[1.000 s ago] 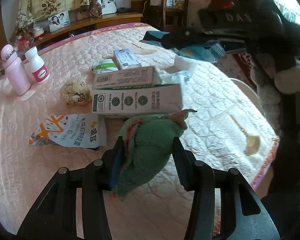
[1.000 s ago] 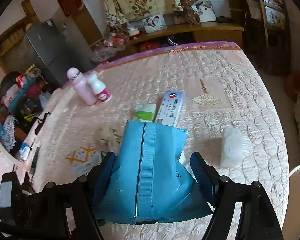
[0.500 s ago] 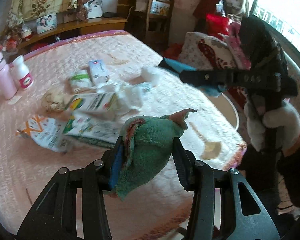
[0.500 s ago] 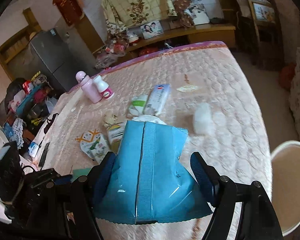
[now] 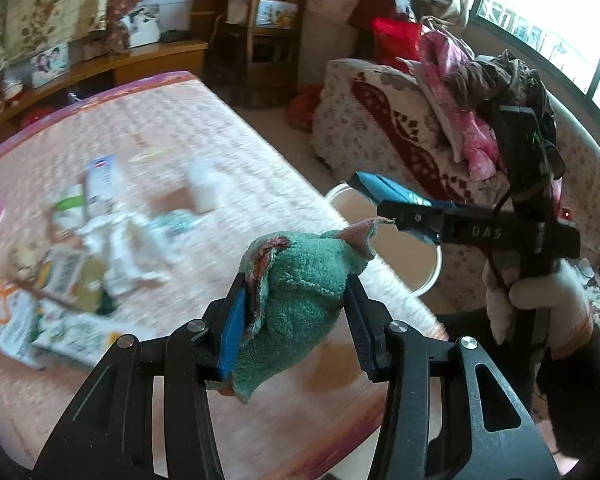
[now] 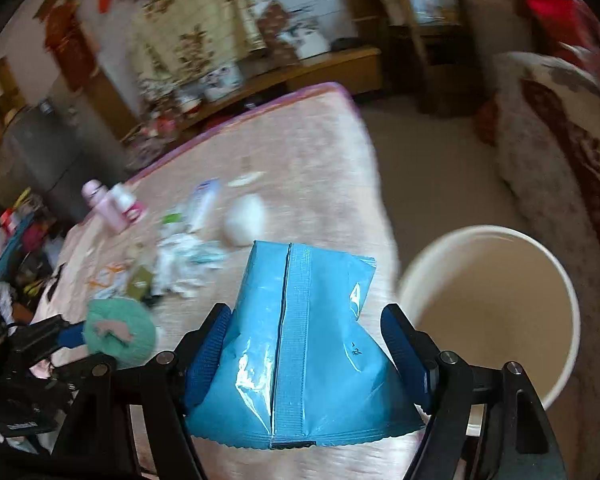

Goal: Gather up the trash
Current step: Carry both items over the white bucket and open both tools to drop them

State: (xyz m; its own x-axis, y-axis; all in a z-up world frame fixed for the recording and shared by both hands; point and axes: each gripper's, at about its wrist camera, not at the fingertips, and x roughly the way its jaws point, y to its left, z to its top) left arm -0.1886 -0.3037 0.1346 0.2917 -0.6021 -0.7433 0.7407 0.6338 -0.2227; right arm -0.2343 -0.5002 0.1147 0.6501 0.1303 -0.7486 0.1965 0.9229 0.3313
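Note:
My left gripper [image 5: 296,312] is shut on a crumpled green cloth [image 5: 300,276], held above the pink quilted bed [image 5: 188,128]. In the right wrist view the same green cloth [image 6: 120,330] shows at the lower left. My right gripper [image 6: 308,340] is shut on a blue plastic packet [image 6: 300,344], just left of a white bin [image 6: 488,300] standing on the floor beside the bed. From the left wrist view the blue packet [image 5: 388,192] and right gripper [image 5: 412,216] hang over the bin's rim [image 5: 432,276]. Boxes, wrappers and tissues [image 5: 112,240] lie scattered on the bed.
A pink bottle [image 6: 104,204] and a small white bottle [image 6: 126,202] stand at the bed's far left. A sofa piled with clothes [image 5: 440,120] rises at the right, past the bin. A gloved hand [image 5: 536,292] holds the right gripper. Shelves and a wooden chair [image 5: 260,36] stand behind.
Both grippers swung right, away from the litter toward the bed's edge, each keeping its load. The white bin has come into full view beside the right gripper.

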